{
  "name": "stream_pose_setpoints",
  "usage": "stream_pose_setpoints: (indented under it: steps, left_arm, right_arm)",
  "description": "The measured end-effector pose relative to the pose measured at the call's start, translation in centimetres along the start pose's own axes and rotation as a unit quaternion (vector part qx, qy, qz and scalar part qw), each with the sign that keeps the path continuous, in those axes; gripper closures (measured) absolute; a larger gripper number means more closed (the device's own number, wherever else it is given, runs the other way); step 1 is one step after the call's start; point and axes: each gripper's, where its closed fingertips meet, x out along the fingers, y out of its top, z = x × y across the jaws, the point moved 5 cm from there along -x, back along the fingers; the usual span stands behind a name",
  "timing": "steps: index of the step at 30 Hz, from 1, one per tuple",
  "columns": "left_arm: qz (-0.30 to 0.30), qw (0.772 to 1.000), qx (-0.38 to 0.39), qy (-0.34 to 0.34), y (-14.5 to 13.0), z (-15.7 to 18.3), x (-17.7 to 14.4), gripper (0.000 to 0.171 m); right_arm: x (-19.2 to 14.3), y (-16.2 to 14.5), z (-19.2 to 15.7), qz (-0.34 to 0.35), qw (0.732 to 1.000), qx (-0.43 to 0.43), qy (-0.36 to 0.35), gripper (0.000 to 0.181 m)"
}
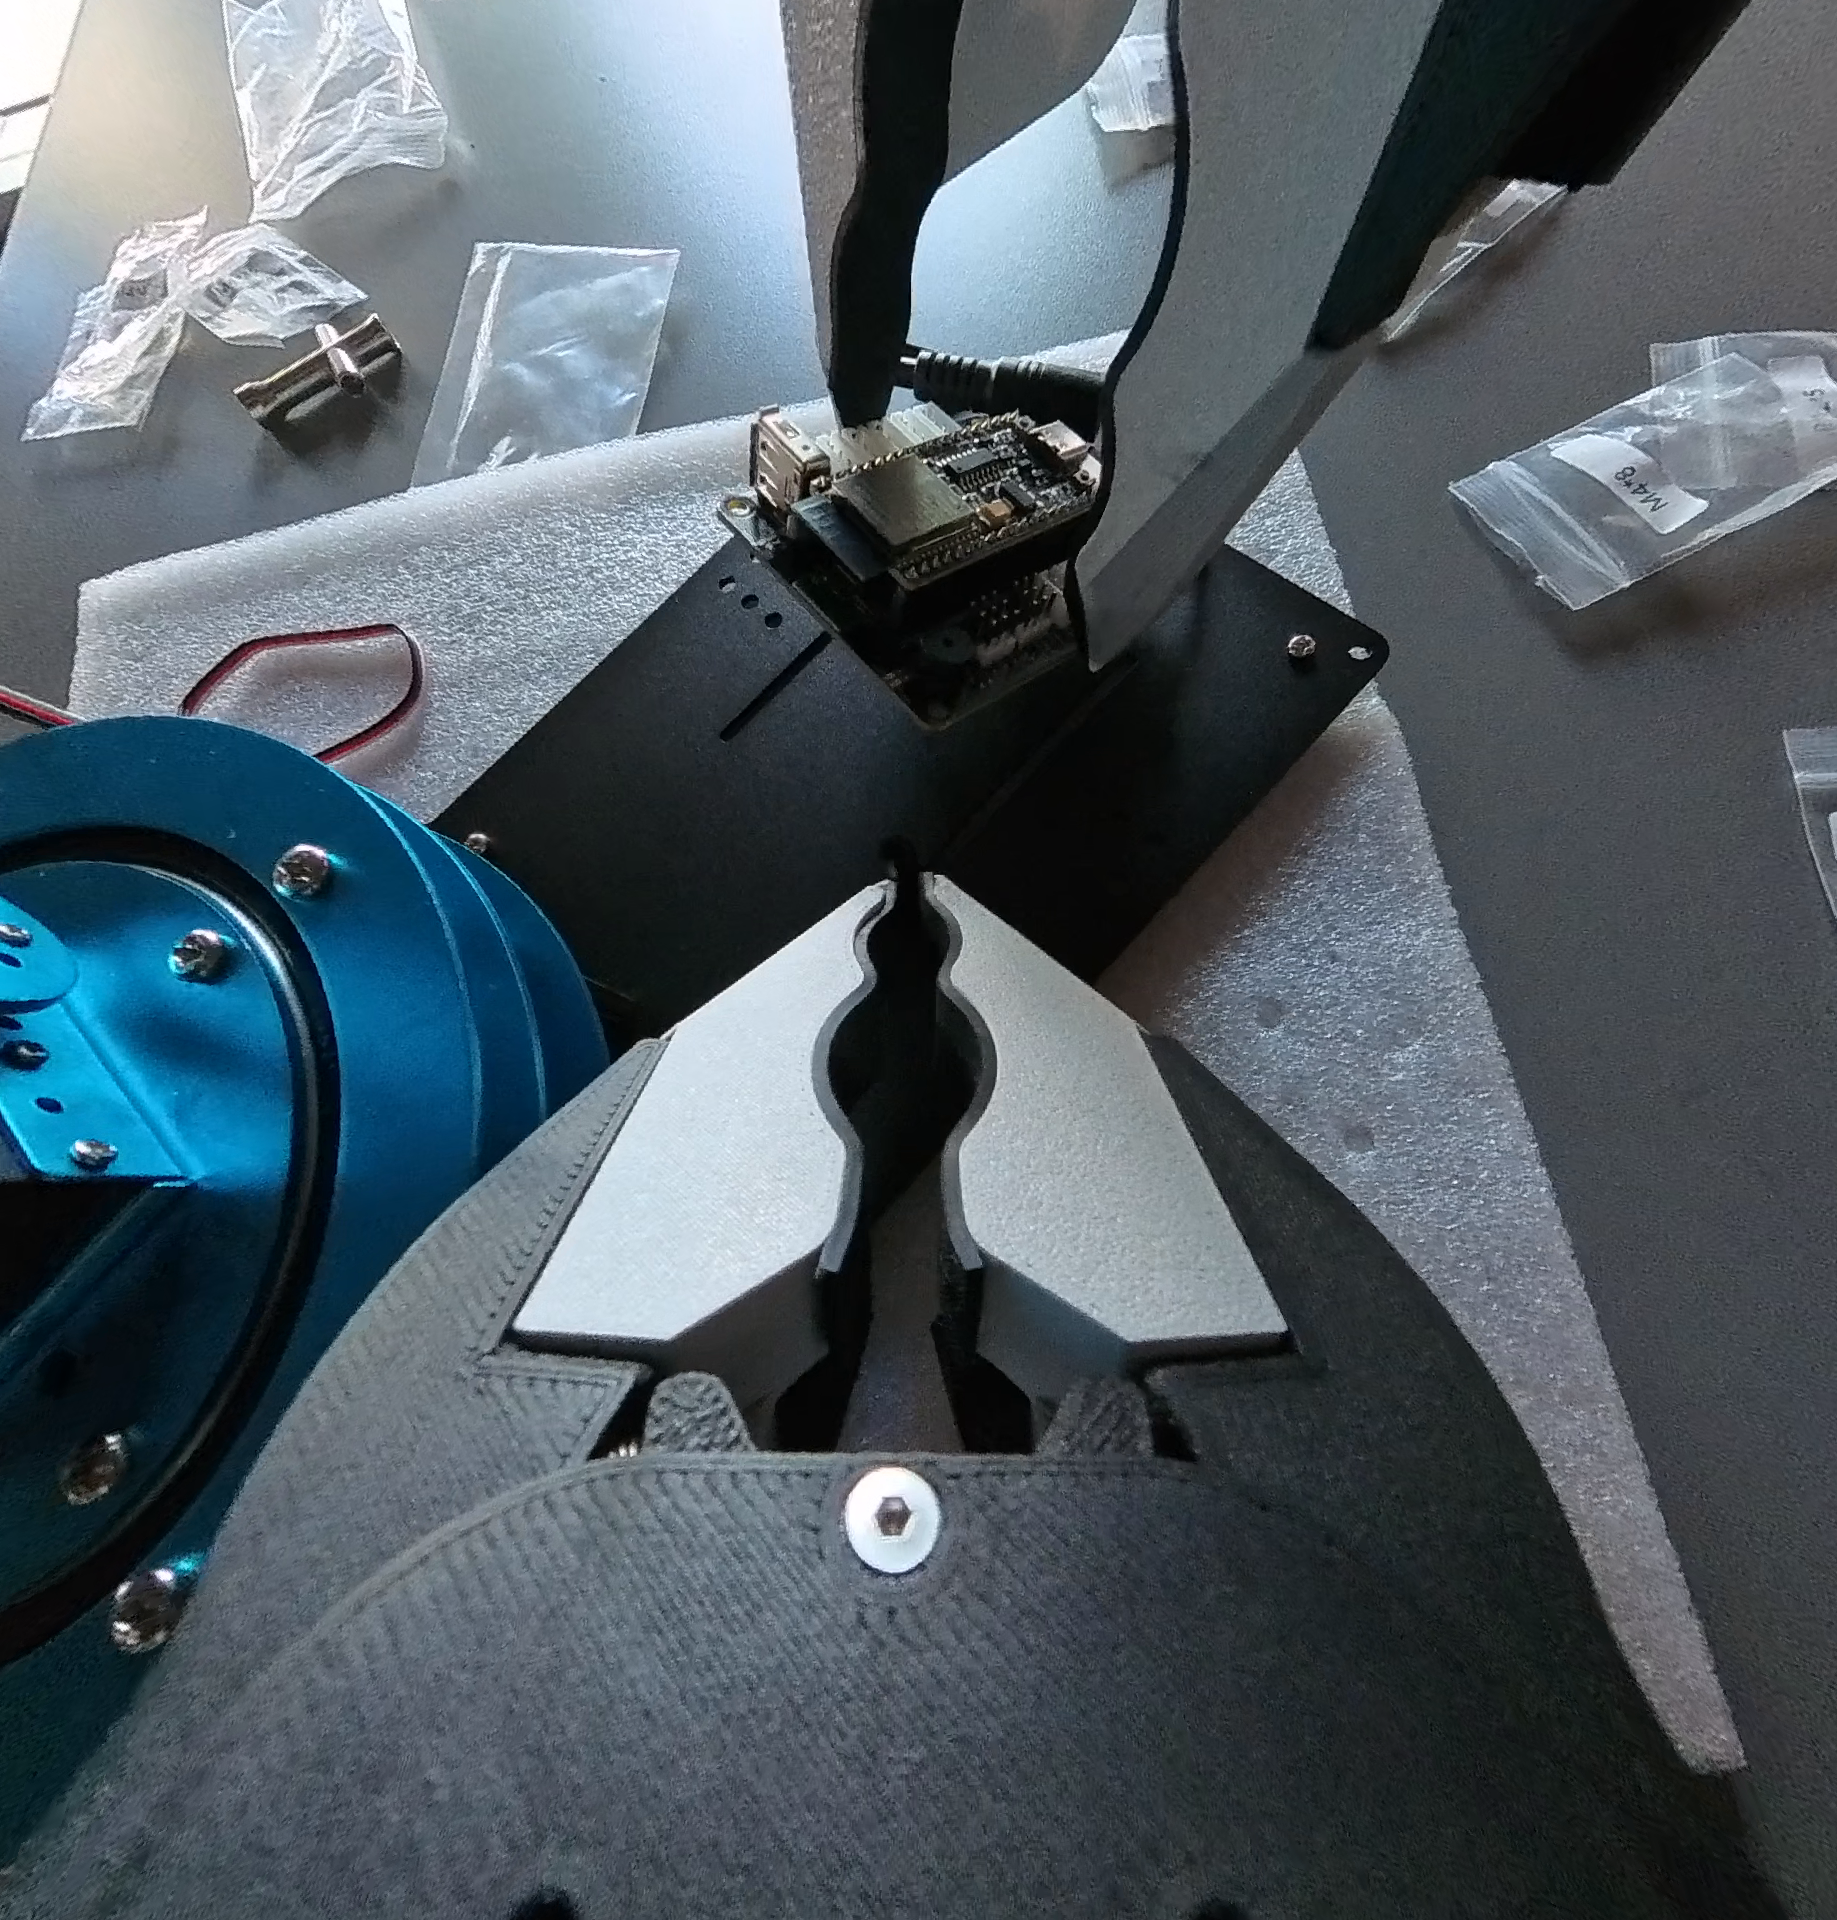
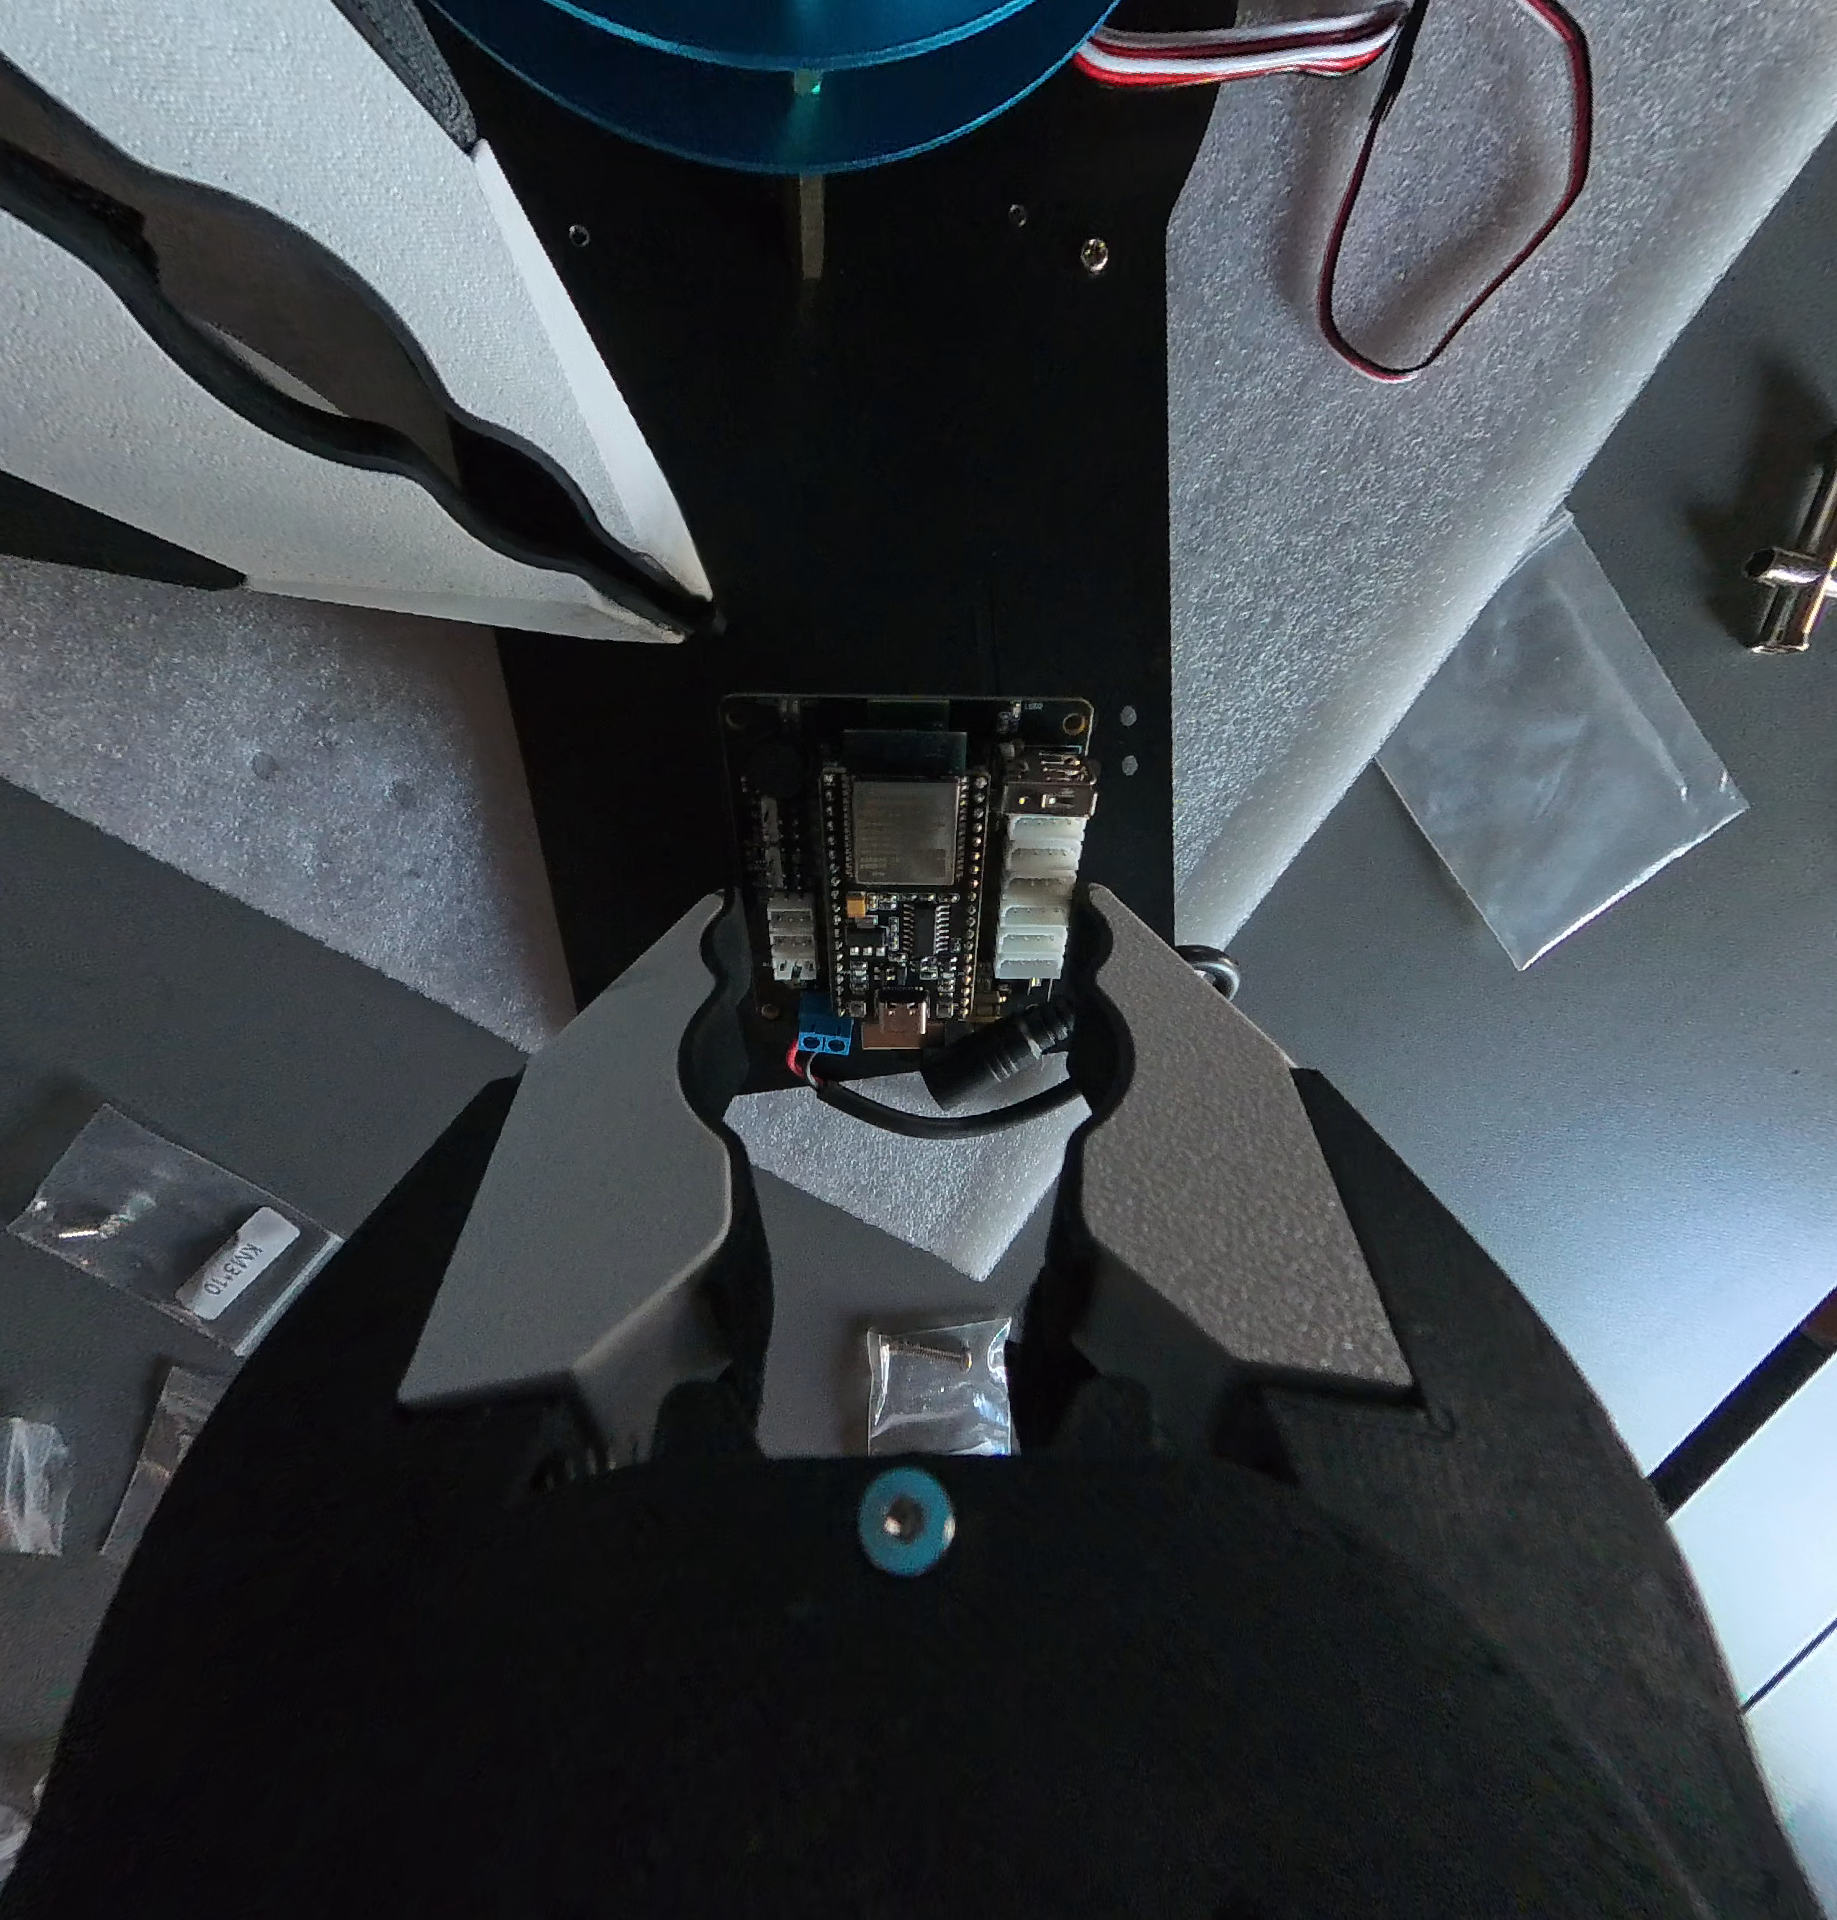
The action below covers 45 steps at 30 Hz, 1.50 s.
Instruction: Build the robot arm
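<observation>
A small stacked circuit board [image 1: 935, 499] sits on a long black plate [image 1: 789, 790] that lies on a white foam sheet [image 1: 374, 582]. My right gripper [image 2: 909, 914] straddles the board [image 2: 903, 862] with a finger against each side, shut on it; it also shows in the left wrist view [image 1: 978, 527]. A black barrel plug and cable [image 2: 997, 1060] lie at the board's near end. My left gripper [image 1: 909, 883] is shut, its tips resting on the plate's middle; it also shows in the right wrist view [image 2: 701, 621]. A blue round metal base [image 1: 270, 1039] stands on the plate's other end.
A red and black wire loop [image 1: 301, 665] lies on the foam. A metal cross wrench [image 1: 322, 379] and several clear plastic bags [image 1: 1672, 468] lie around on the grey table. A small bag with a screw [image 2: 935, 1382] lies under my right gripper. There is about 6 cm between the tips of the two grippers. Between my left fingertips and the long black plate [image 1: 789, 790] there is roughly 4 cm.
</observation>
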Motion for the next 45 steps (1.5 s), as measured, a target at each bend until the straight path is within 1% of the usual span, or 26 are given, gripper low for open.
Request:
stream_pose_setpoints:
  steps: [7, 10, 17, 23, 33, 36, 45]
  left_arm:
    - [0.006, 1.0, -0.018, -0.005, -0.3, 0.0, -0.4, 0.168]
    - [0.007, 1.0, -0.016, -0.003, -0.4, -0.1, -0.4, 0.171]
    - [0.002, 1.0, -0.009, 0.007, -0.3, -0.2, -0.3, 0.171]
    - [0.0, 1.0, -0.022, -0.008, -0.2, 0.1, -0.3, 0.168]
    - [0.0, 1.0, -0.024, -0.001, -0.2, 0.0, -0.2, 0.169]
    - [0.0, 1.0, -0.03, -0.005, -0.3, 0.0, -0.6, 0.166]
    - [0.015, 0.998, -0.049, -0.02, -1.1, 0.0, -2.9, 0.168]
  right_arm:
    - [0.0, -0.1, 0.1, -0.001, 1.0, 0.0, 0.0, 0.121]
    - [0.1, 0.0, 0.2, -0.002, 1.0, 0.0, 0.0, 0.121]
    - [0.2, 0.1, 0.2, -0.005, 1.0, -0.002, -0.001, 0.121]
    - [0.1, 0.0, 0.2, -0.004, 1.0, 0.0, -0.002, 0.121]
    - [0.4, -0.1, 0.2, -0.009, 1.0, 0.0, 0.001, 0.121]
    - [0.8, -0.1, 0.2, -0.017, 1.0, -0.005, 0.004, 0.121]
    - [1.3, 0.1, 0.1, -0.031, 0.999, -0.014, 0.009, 0.121]
